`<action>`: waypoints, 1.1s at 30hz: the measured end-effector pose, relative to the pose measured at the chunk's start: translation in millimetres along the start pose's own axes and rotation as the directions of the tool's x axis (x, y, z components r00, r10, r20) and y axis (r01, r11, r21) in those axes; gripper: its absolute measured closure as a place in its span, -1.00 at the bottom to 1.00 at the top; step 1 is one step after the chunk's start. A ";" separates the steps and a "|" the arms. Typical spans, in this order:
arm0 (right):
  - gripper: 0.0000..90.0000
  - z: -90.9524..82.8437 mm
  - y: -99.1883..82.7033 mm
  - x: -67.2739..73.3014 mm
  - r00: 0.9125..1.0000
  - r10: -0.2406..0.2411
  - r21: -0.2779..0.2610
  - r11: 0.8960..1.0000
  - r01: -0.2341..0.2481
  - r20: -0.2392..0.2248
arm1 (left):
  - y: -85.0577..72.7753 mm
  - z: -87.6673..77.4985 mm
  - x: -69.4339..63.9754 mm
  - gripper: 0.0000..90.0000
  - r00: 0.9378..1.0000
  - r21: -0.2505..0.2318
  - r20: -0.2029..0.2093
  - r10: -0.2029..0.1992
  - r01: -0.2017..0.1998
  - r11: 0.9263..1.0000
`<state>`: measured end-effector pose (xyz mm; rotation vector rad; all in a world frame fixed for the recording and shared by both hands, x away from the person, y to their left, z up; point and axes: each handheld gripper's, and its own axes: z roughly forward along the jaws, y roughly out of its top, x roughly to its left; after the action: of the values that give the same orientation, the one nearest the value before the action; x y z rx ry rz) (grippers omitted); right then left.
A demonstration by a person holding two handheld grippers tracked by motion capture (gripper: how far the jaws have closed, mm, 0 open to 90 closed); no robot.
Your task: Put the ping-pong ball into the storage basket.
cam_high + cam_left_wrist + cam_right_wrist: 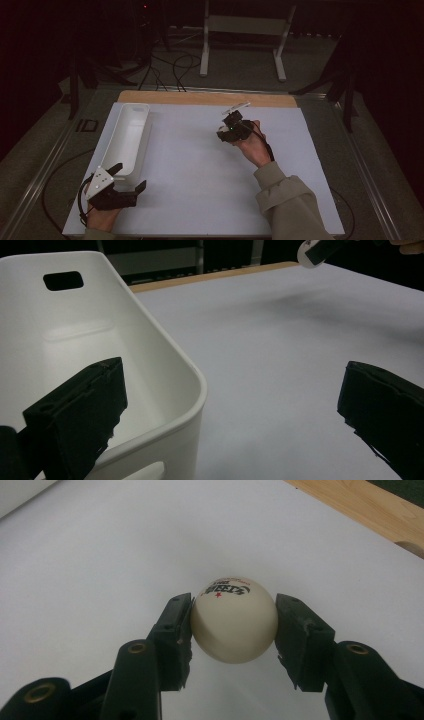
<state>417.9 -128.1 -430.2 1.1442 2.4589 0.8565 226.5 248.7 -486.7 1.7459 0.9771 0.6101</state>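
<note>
Ball (234,620) was round, so no long axis; its printed mark (black letters, red bits) faced up and toward the far side of the right gripper view. Shell looked smooth, matte, cream-white, w/ a faint seam line low on its front.

R gripper (234,625) was pinching the ball: one black pad pressed each side at about mid-height, ball sitting right at the fingertips, not deeper in the jaws. Jaws were black, hard-looking, w/ brass-coloured pins at the joints. In the high view the R gripper (231,131) was held over the white mat (200,165), near the mat's far middle, well apart from the bin; whether the ball touched the mat, can't tell.

L gripper (129,178) was spread wide, nothing pinched. It sat at the near end of the white bin (131,135): one jaw inside the bin, the other outside over the mat, near wall between them. Bin (165,355) was long, glossy white plastic, rounded corners, slot handle in the far wall, long axis running away from the person. Bare wood strip (210,98) ran along the mat's far edge.
</note>
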 end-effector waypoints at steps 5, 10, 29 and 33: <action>0.13 -0.5 0.9 1.7 1.000 -0.005 -0.003 1.000 0.005 -0.002 | 0.0 0.0 0.0 -1.00 1.000 0.000 0.001 0.000 0.000 1.000; 0.13 -1.5 1.9 3.2 1.000 -0.007 -0.005 1.000 0.007 -0.005 | 0.0 0.0 0.1 -1.00 1.000 0.000 0.001 0.000 0.000 1.000; 0.13 -5.1 7.1 10.5 1.000 -0.021 -0.014 1.000 0.021 -0.019 | 0.0 0.0 0.1 -1.00 1.000 0.000 0.002 0.000 0.000 1.000; 0.13 -5.8 8.7 13.1 0.999 -0.029 -0.017 0.999 0.029 -0.025 | 0.0 -0.1 0.0 -1.00 1.000 0.000 0.002 0.000 0.000 1.000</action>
<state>411.8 -115.8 -420.5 1.0960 2.4775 0.8860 226.4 248.7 -486.7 1.7458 0.9760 0.6083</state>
